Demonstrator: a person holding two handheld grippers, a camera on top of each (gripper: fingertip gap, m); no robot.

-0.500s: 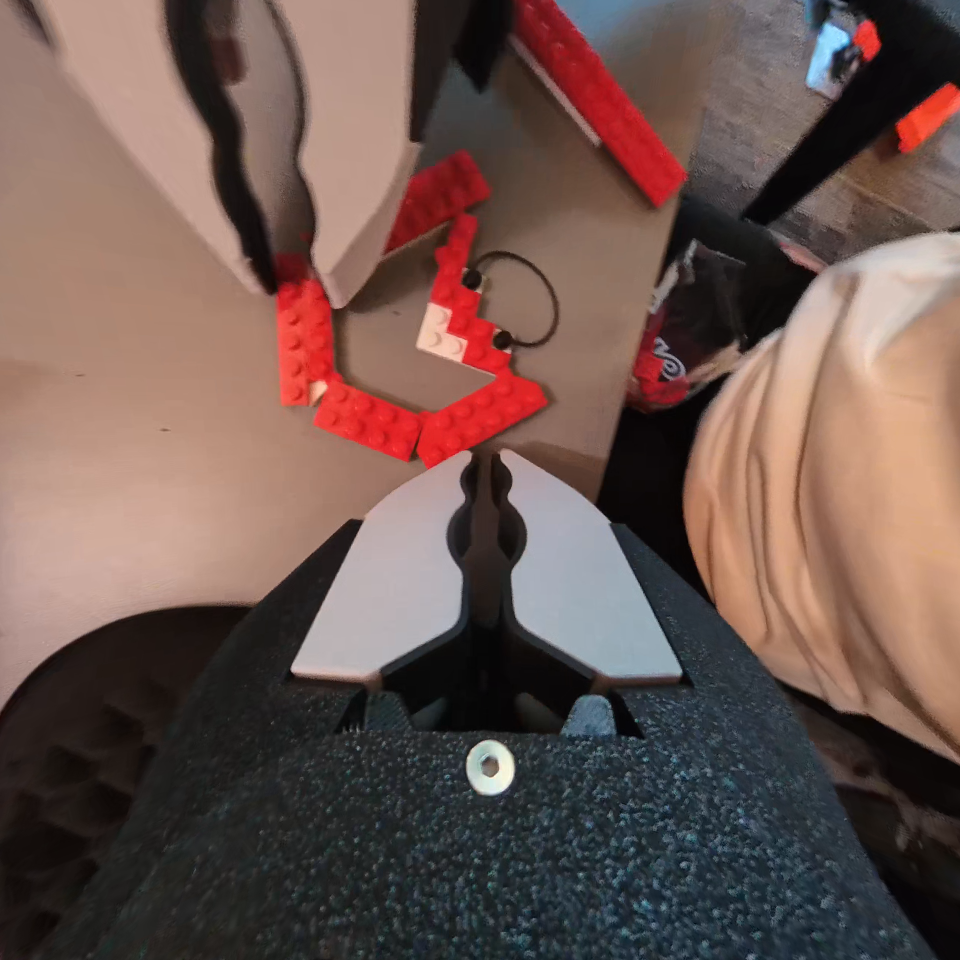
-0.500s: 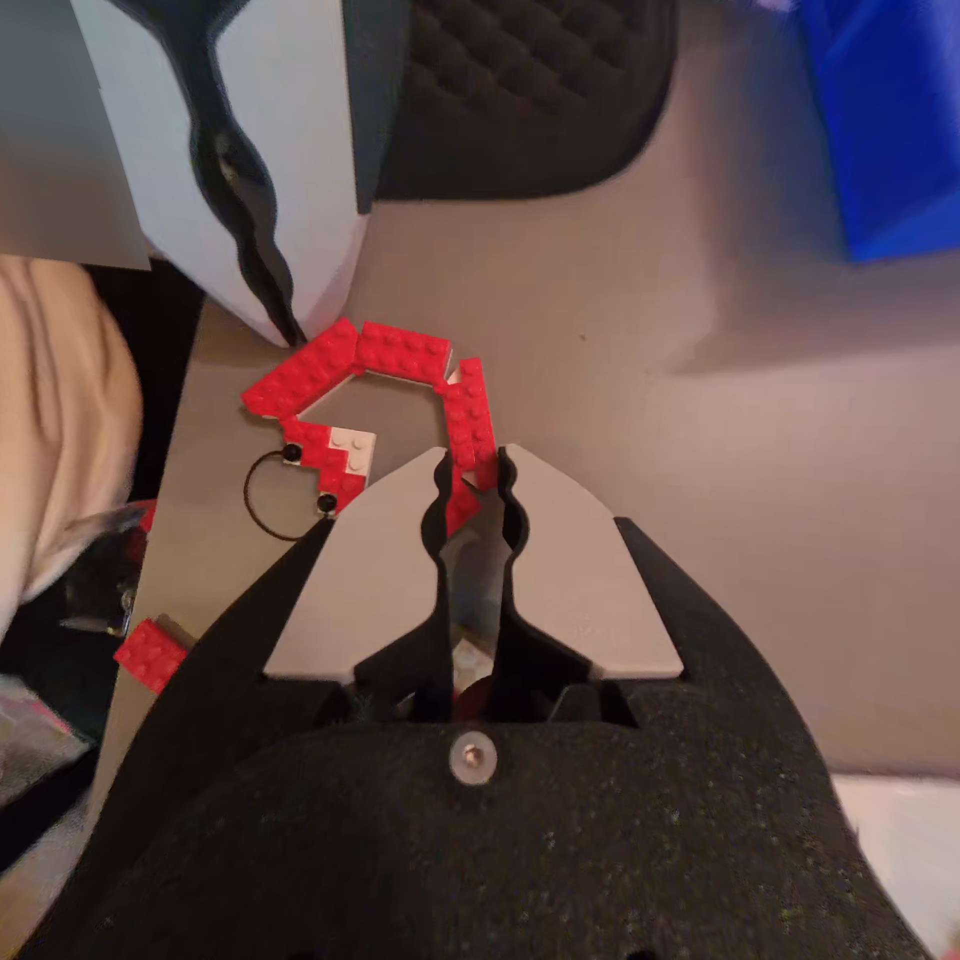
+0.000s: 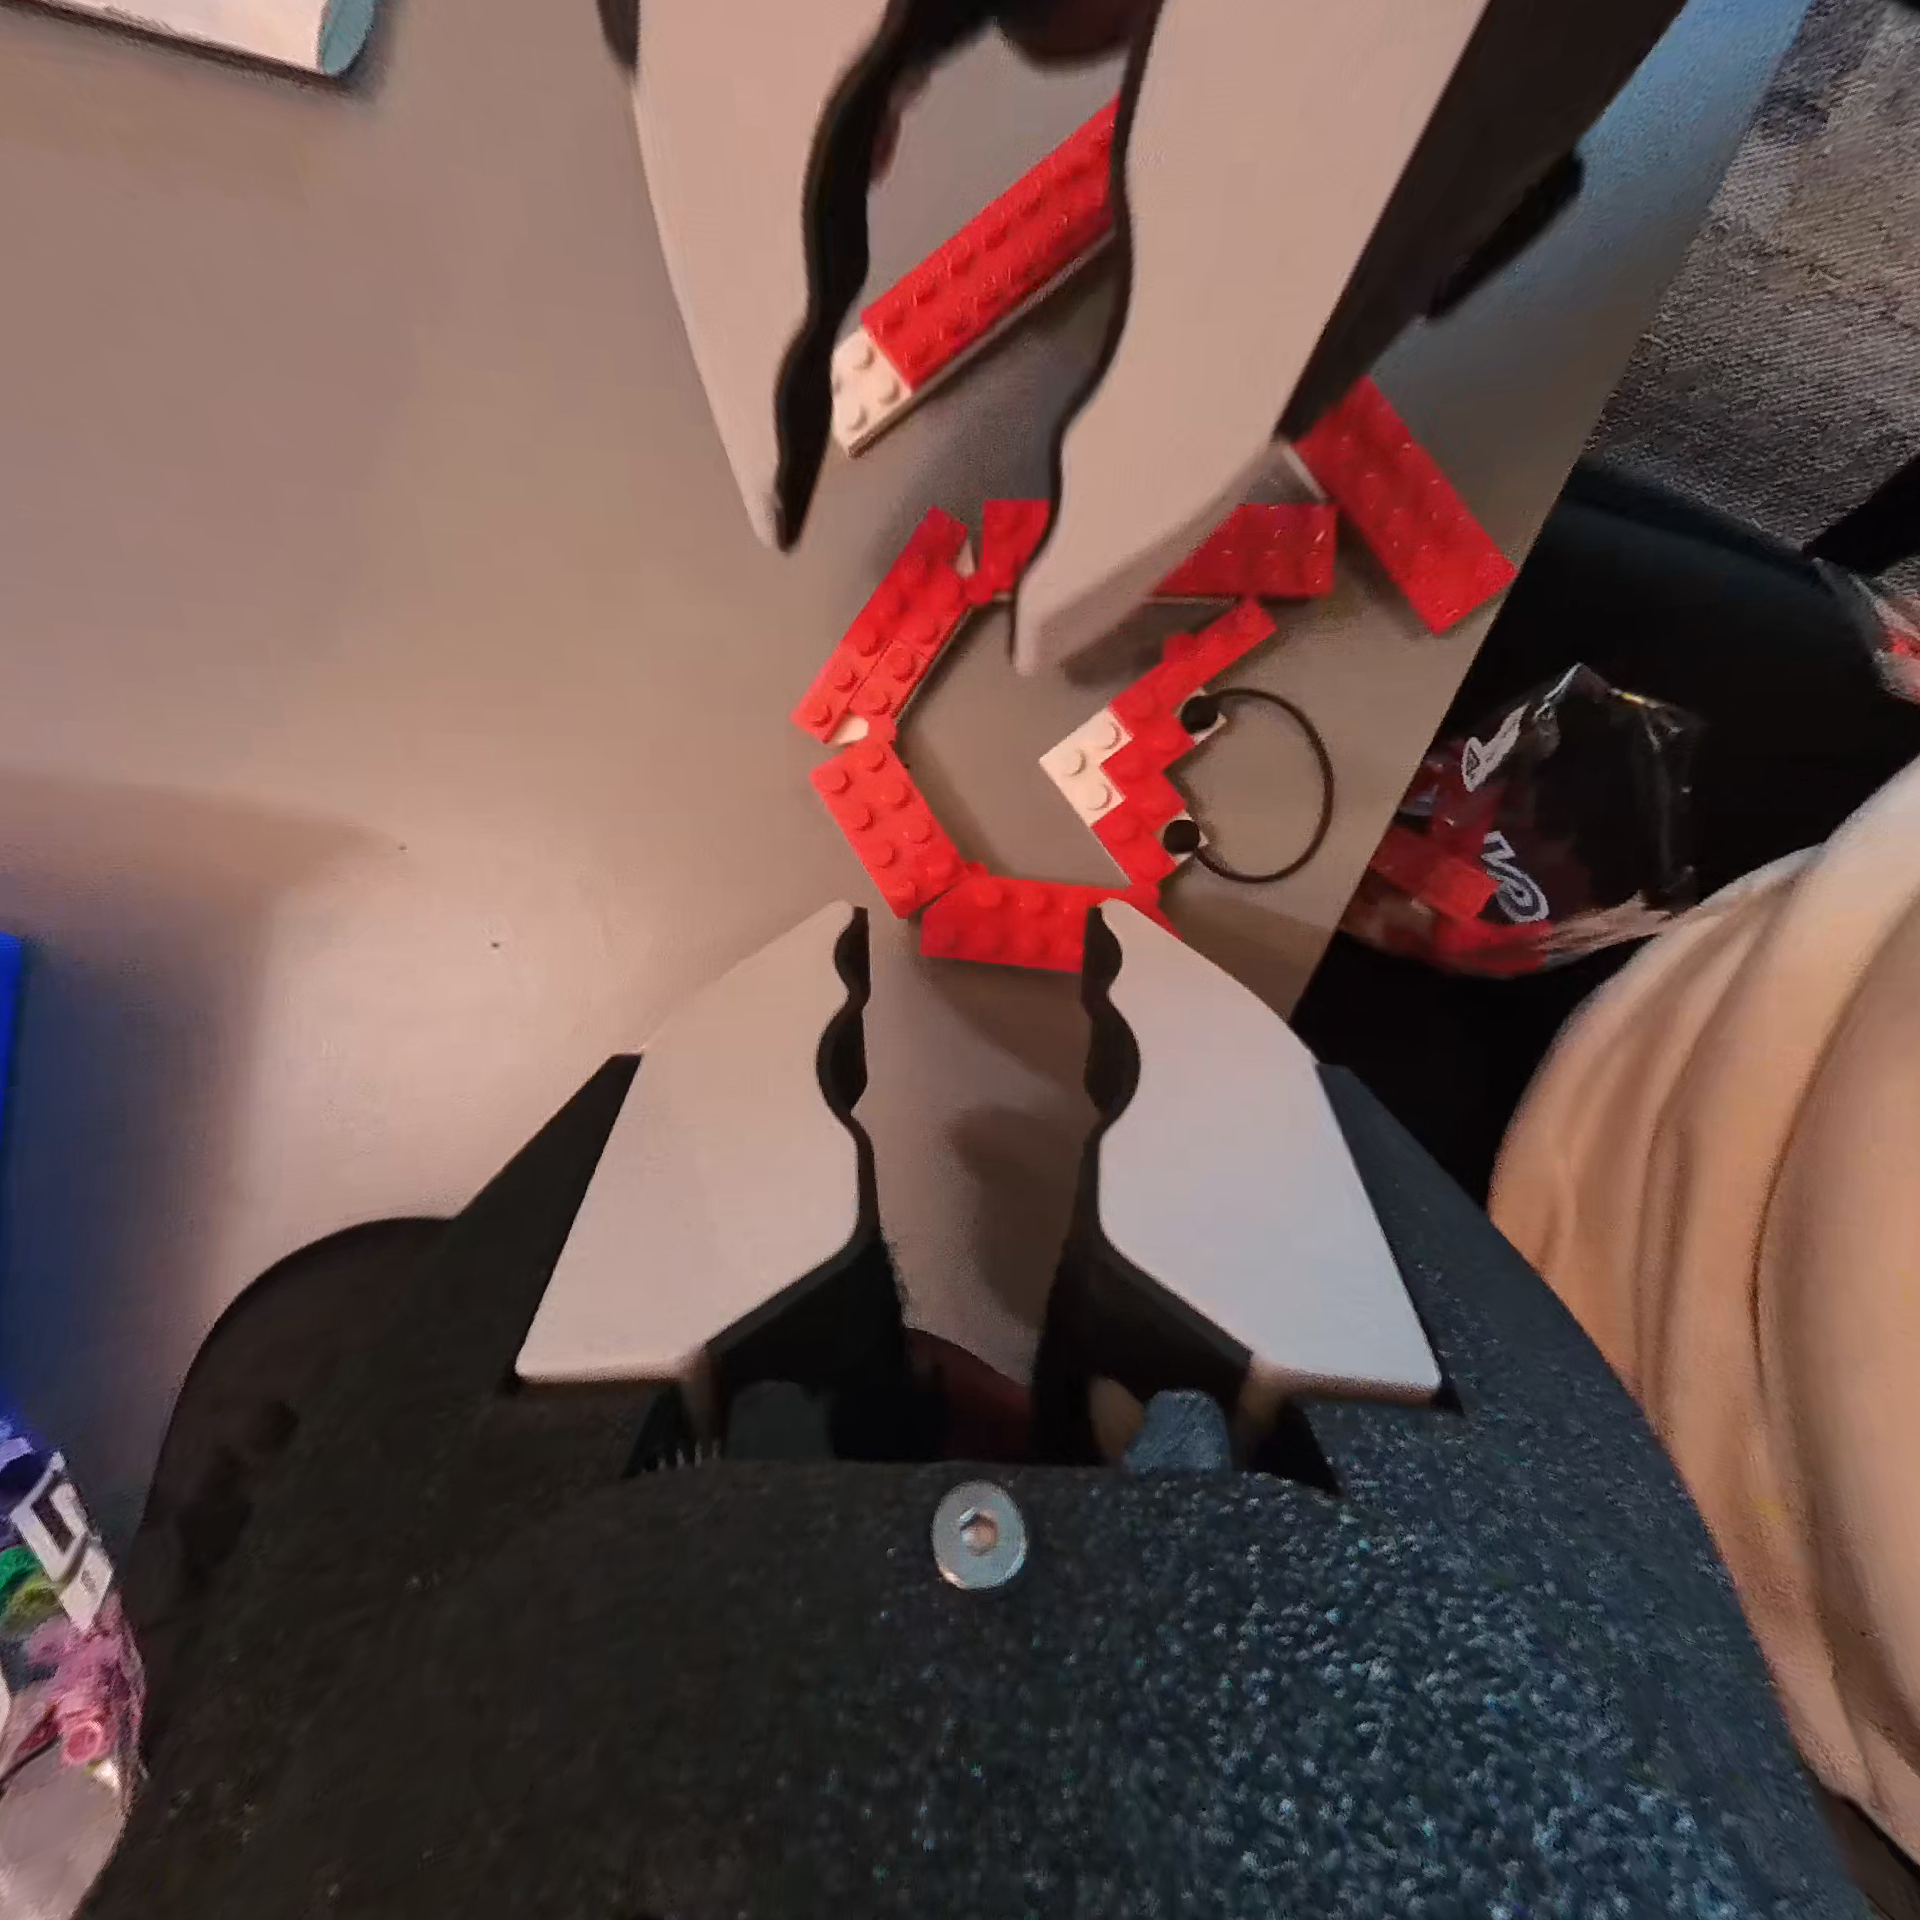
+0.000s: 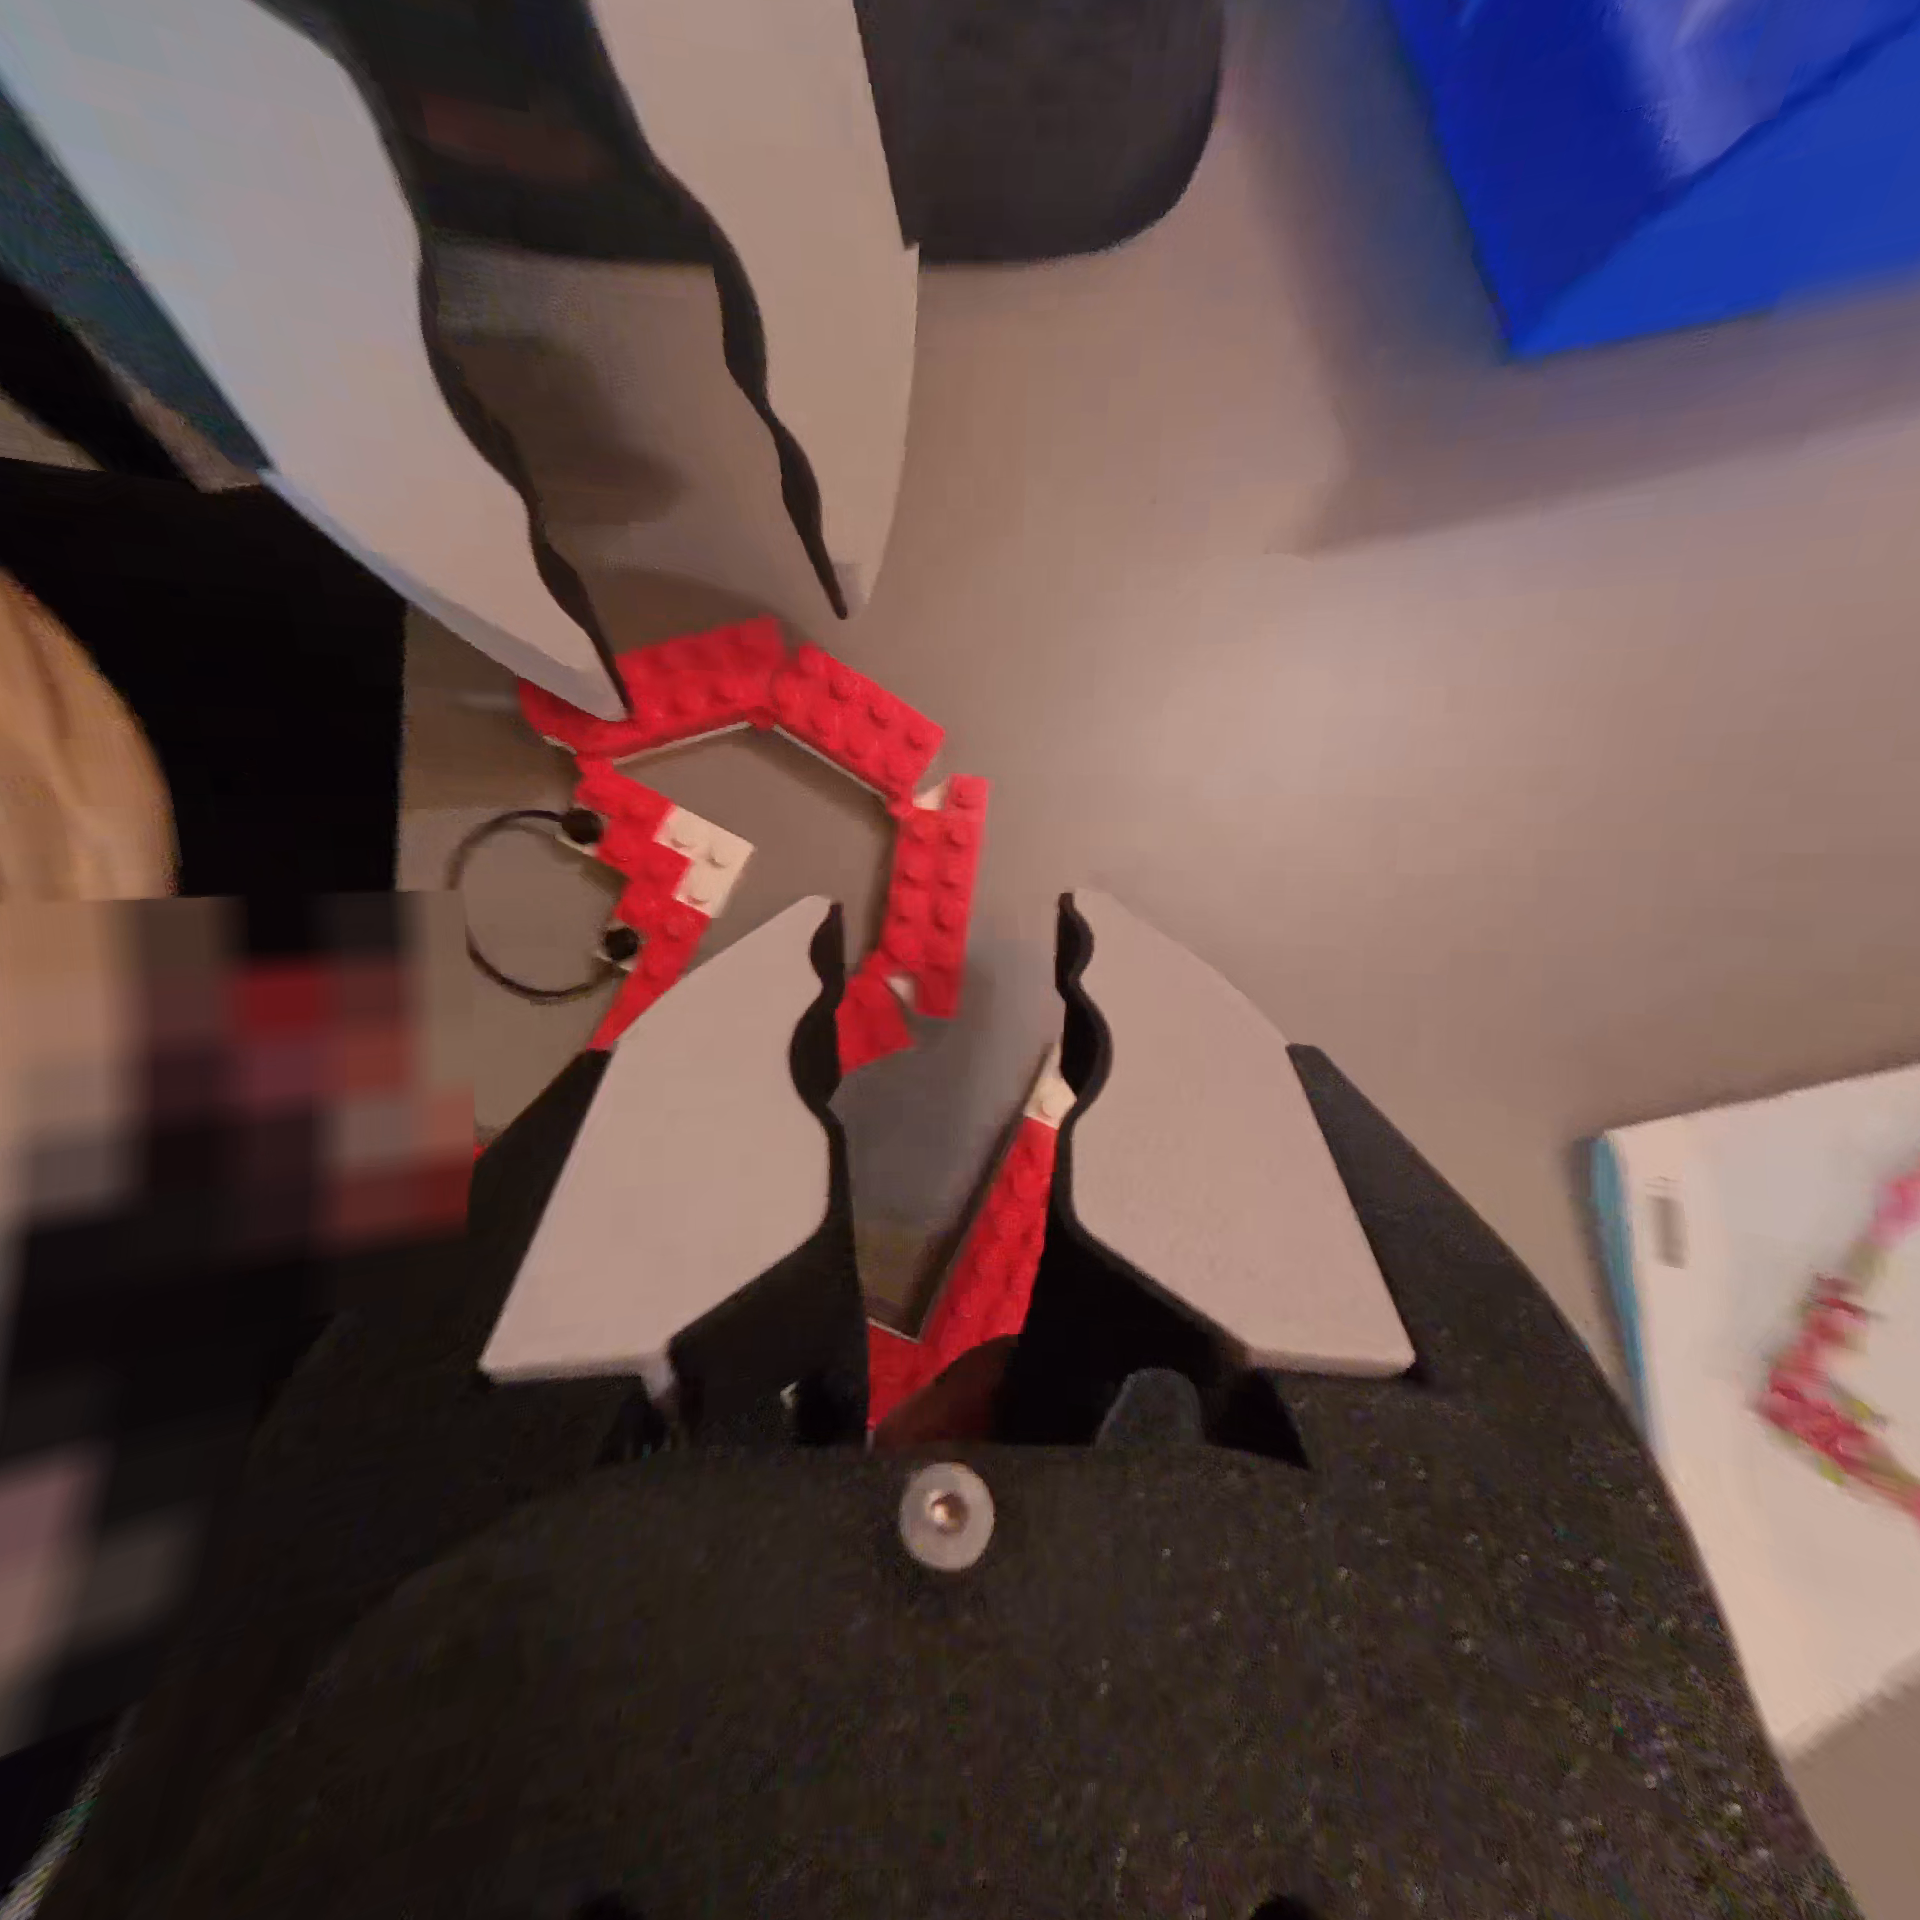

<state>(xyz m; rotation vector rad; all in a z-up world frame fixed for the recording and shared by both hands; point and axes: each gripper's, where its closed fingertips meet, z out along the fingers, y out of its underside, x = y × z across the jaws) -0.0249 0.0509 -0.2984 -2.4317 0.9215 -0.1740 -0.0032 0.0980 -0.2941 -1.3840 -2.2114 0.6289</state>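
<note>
A curved chain of red brick plates (image 3: 883, 821) with a white stepped piece (image 3: 1091, 769) and a black cord loop (image 3: 1278, 790) lies on the grey table (image 3: 416, 623). My left gripper (image 3: 971, 920) is open and empty, its tips at the chain's near end. My right gripper (image 3: 899, 592) reaches in from the far side, open, over the chain's far end. In the right wrist view the right gripper (image 4: 951, 909) is open over the chain (image 4: 862, 717), and a long red plate (image 4: 1008, 1226) lies on the table between its fingers. The left gripper (image 4: 727, 660) has one tip on the chain.
A long red plate with a white end (image 3: 977, 281) and a short red plate (image 3: 1403, 499) lie beyond the chain. A bag of red pieces (image 3: 1538, 831) hangs past the table edge, next to a beige sleeve (image 3: 1714, 1247). A blue box (image 4: 1662, 156), white booklet (image 4: 1766, 1403) and black pad (image 4: 1039, 125) sit nearby.
Both grippers have opened from nearly shut. Both have moved in closer to the chain, and the right gripper now stands over its far end.
</note>
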